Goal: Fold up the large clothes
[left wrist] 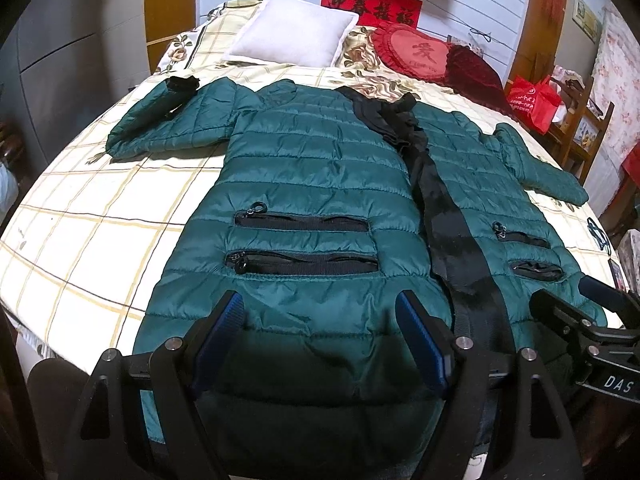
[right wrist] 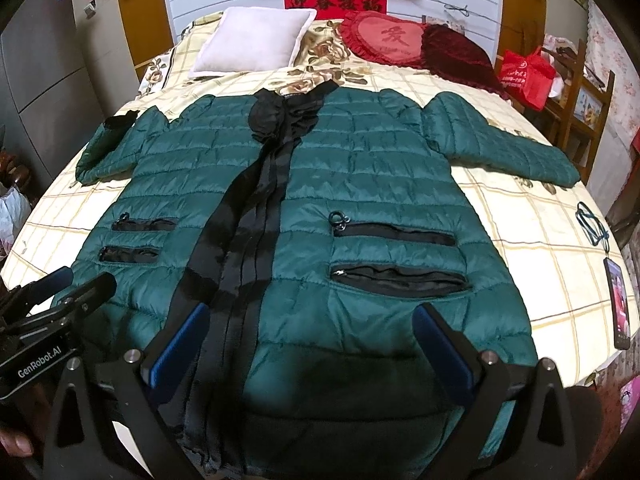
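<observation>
A dark green quilted jacket (left wrist: 312, 168) (right wrist: 360, 184) lies flat and front up on the bed, both sleeves spread out to the sides. A black placket (left wrist: 444, 216) (right wrist: 256, 216) runs down its middle, and zipped black pockets sit on each side. My left gripper (left wrist: 320, 312) hangs open over the hem on the jacket's left half, blue pads (left wrist: 224, 320) wide apart with nothing between them. My right gripper (right wrist: 314, 320) is open the same way over the hem, straddling the placket and the right half. Each gripper shows at the edge of the other's view.
The checked bedsheet (left wrist: 100, 232) shows on both sides of the jacket. A white pillow (right wrist: 252, 40), a red heart cushion (right wrist: 384, 38) and a dark red cushion (right wrist: 460, 54) lie at the head. A phone (right wrist: 618, 304) and green cord (right wrist: 592, 224) rest near the right edge.
</observation>
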The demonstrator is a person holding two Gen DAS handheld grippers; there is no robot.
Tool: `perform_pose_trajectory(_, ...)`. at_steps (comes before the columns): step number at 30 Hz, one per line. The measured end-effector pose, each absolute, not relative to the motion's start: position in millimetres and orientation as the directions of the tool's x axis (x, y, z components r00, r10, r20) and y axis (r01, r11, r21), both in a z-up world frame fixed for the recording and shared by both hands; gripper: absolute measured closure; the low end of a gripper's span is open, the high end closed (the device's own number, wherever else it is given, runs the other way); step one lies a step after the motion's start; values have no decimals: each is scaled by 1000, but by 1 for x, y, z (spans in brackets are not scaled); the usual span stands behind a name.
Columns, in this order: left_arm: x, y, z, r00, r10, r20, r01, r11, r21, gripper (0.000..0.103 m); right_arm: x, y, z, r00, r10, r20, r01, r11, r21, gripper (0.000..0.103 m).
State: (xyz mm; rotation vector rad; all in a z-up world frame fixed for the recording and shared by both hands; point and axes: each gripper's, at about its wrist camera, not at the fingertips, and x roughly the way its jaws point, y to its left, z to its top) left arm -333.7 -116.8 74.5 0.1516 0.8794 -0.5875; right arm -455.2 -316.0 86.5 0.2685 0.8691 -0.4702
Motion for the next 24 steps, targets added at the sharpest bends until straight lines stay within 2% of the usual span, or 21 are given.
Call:
perform_pose_trajectory(13, -325, -126, 73, 503, -406, -763, 551, 831, -78, 47, -447, -322, 84, 550, -276, -788, 500, 865, 46, 0)
perform_pose_trajectory(24, -272, -141, 82, 532, -382, -756, 526, 848, -58, 47, -384, -349, 91, 567, -285, -773, 488, 872, 36, 0)
